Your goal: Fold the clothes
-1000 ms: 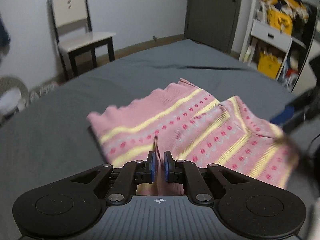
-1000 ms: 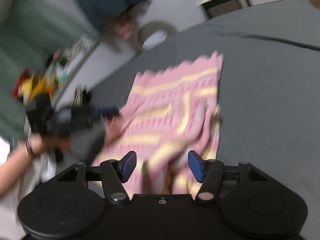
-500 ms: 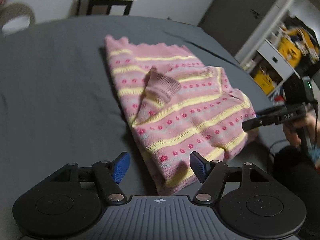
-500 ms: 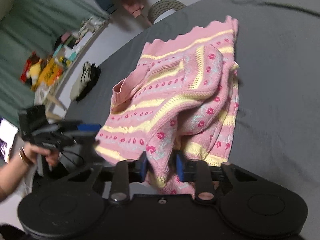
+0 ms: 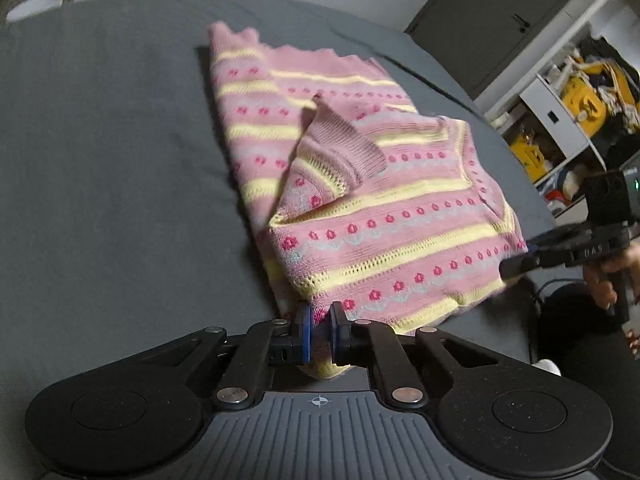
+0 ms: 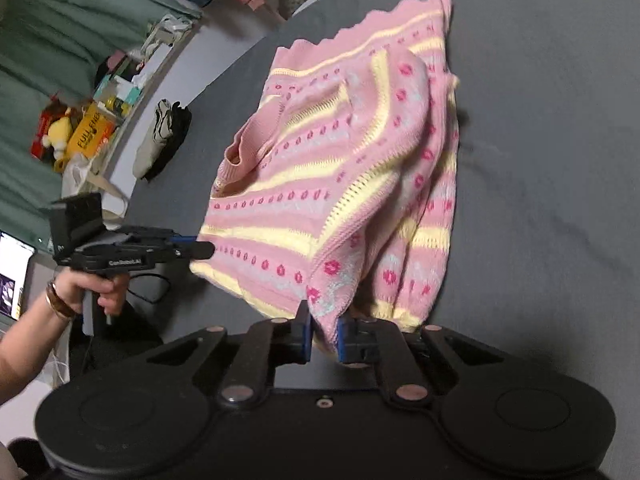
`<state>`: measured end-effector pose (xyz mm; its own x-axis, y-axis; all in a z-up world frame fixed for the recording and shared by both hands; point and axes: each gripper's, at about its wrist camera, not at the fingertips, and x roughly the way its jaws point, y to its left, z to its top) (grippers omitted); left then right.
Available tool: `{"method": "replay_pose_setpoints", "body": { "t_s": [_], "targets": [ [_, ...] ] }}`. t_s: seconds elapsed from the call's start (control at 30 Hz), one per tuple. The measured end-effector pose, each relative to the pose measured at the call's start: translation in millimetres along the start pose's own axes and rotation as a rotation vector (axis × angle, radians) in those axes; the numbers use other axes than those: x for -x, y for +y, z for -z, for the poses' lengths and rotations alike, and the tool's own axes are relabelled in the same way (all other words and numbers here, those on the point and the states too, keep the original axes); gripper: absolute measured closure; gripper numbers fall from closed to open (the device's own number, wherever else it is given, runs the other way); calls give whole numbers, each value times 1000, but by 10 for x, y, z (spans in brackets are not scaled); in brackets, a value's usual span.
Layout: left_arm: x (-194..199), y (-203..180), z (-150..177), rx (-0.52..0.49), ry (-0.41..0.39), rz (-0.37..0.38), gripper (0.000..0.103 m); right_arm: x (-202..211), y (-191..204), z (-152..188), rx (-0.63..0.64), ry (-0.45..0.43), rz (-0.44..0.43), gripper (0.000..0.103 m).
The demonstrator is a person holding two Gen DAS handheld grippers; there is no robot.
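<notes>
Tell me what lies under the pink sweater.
The pink sweater lies partly folded on the grey bedspread, which shows all round it. Whether anything else sits beneath cannot be seen; its own layers cover that.

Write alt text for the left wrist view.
The left gripper is shut on the near edge of a pink striped sweater lying folded on a grey bed. The right gripper is at the sweater's right edge.

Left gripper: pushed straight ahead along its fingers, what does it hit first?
The left gripper is already shut on the near edge of the pink striped sweater, so it would likely just bunch more sweater; beyond lies the grey bed.
</notes>
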<state>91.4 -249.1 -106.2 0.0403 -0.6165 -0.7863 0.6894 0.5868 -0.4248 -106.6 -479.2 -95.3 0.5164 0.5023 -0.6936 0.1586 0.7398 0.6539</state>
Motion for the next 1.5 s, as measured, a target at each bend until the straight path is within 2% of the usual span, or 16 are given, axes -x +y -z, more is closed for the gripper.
{"method": "replay_pose_setpoints", "body": {
  "t_s": [0.27,0.3,0.37,0.43,0.47,0.57,0.6,0.7,0.8,0.97,1.03,1.1,1.2,1.33,1.4,1.5],
  "targets": [
    [2,-43,68,-47,17,6,94,34,12,69,4,10,-7,90],
    [12,-54,69,-57,11,2,94,47,28,61,8,-2,-9,86],
    [45,-96,68,-85,4,-6,94,92,63,53,19,-29,-27,71],
    [105,-130,53,-116,-3,-24,91,155,84,30,20,-71,-28,49],
    [137,-146,45,-131,-7,-34,88,177,91,16,16,-95,-9,47],
    [270,-183,16,-159,-65,-117,75,221,74,-31,-12,-151,14,47],
    [321,-194,3,-169,-99,-149,68,221,58,-40,-29,-165,13,47],
    [408,-235,-55,-216,-192,-218,38,192,41,-58,-54,-198,22,47],
    [309,-357,-121,-327,-223,-270,36,134,60,-47,-57,-217,55,47],
    [-61,-634,-135,-579,-191,-382,36,37,107,-1,-50,-225,73,47],
    [-172,-705,-145,-627,-189,-401,36,-2,126,17,-48,-228,80,47],
    [-247,-707,-190,-621,-199,-431,37,2,142,35,-41,-226,80,47],
    [-262,-556,-310,-512,-224,-489,37,-16,162,39,-46,-222,77,47],
    [-112,-278,-452,-321,-268,-459,37,-10,175,39,-35,-225,88,47],
    [-44,-222,-456,-290,-295,-477,37,-7,160,48,-45,-235,90,47],
    [71,-138,-416,-245,-312,-425,37,-10,117,46,-73,-250,80,47]
  ]
}}
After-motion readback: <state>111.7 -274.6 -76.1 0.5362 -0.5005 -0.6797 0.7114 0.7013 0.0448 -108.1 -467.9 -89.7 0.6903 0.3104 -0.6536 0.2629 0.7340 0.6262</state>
